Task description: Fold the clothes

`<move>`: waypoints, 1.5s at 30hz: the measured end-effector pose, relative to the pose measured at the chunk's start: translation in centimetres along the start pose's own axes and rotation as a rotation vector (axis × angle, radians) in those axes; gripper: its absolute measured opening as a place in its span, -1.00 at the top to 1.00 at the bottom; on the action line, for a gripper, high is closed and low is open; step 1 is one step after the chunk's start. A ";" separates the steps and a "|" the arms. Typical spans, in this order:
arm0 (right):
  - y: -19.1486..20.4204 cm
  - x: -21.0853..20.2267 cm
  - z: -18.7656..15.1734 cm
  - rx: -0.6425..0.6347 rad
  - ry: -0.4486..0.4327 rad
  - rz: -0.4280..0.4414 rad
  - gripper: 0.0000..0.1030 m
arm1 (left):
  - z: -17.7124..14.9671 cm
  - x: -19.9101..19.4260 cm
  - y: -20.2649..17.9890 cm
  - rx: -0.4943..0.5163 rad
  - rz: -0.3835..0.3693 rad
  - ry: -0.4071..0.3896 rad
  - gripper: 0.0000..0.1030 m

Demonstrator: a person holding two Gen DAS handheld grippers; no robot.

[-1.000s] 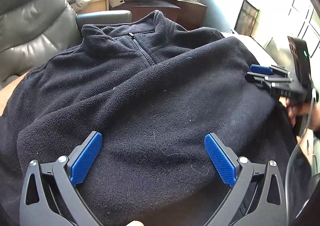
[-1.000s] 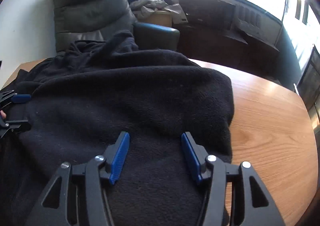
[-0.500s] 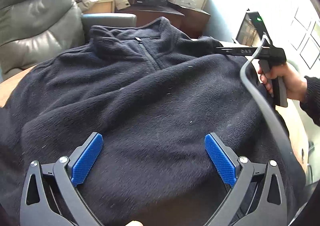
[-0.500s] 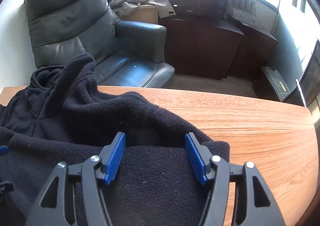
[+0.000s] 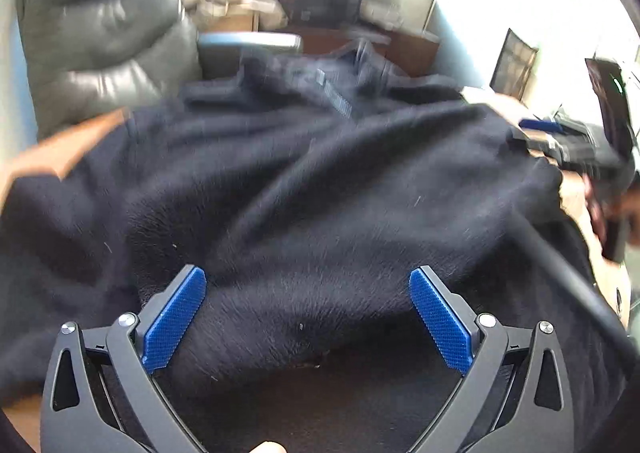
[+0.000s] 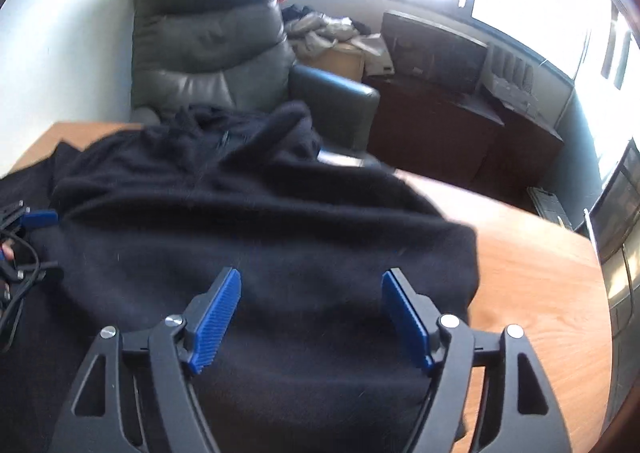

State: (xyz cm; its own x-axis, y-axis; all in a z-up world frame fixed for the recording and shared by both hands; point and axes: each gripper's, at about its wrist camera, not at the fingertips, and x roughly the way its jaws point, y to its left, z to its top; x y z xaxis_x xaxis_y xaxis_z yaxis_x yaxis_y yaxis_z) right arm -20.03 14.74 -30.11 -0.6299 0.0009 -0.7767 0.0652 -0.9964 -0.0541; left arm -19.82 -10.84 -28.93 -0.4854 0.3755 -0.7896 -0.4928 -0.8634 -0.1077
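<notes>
A black fleece pullover (image 5: 304, 181) with a front zip (image 5: 334, 95) lies spread on the wooden table (image 6: 532, 273), collar toward the armchair. My left gripper (image 5: 308, 313) is open and empty, just above the fleece's near part. My right gripper (image 6: 312, 313) is open and empty over the fleece's right side (image 6: 280, 237), near its edge by the bare wood. The right gripper also shows at the right edge of the left wrist view (image 5: 560, 137). The left gripper shows at the left edge of the right wrist view (image 6: 28, 229). The left view is motion-blurred.
A grey leather armchair (image 6: 208, 49) stands just behind the table's far edge. A dark cabinet (image 6: 448, 109) with a screen and a heap of cloth (image 6: 324, 29) are further back under the windows. Bare table wood lies right of the fleece.
The right gripper has dropped back from the far collar side to the fleece's right edge. The left gripper has shifted slightly over the fleece. Both stay open.
</notes>
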 end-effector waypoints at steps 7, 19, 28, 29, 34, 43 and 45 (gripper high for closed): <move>3.7 0.4 0.4 0.035 0.025 0.027 -0.44 | -1.0 -7.4 4.5 -0.157 0.005 -0.135 -1.00; 23.9 -2.9 6.8 -0.293 -0.205 0.319 -0.50 | -15.6 -21.5 30.8 -0.874 0.311 -0.127 -1.00; 24.6 -3.9 4.8 -0.308 -0.140 0.318 -0.50 | -19.4 -19.5 39.2 -1.166 0.242 -0.165 -1.00; 24.5 -3.8 4.7 -0.304 -0.135 0.315 -0.50 | -19.4 -19.5 39.7 -1.179 0.243 -0.175 -1.00; 23.8 -4.4 4.2 -0.283 -0.115 0.308 -0.50 | -18.8 -19.0 41.1 -1.215 0.271 -0.215 -0.79; 22.5 -5.3 2.6 -0.256 -0.104 0.313 -0.50 | -16.9 -18.0 40.7 -1.125 0.409 -0.178 0.86; 21.7 -5.8 2.2 -0.240 -0.108 0.307 -0.50 | -15.4 -18.8 39.6 -1.101 0.427 -0.227 0.87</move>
State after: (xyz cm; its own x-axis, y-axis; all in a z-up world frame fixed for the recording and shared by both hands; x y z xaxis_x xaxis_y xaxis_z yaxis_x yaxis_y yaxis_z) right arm -16.62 -7.04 -25.39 -0.6299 -0.3158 -0.7096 0.4340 -0.9008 0.0157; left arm -19.05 -57.27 -27.62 -0.6302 -0.0553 -0.7745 0.5661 -0.7154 -0.4095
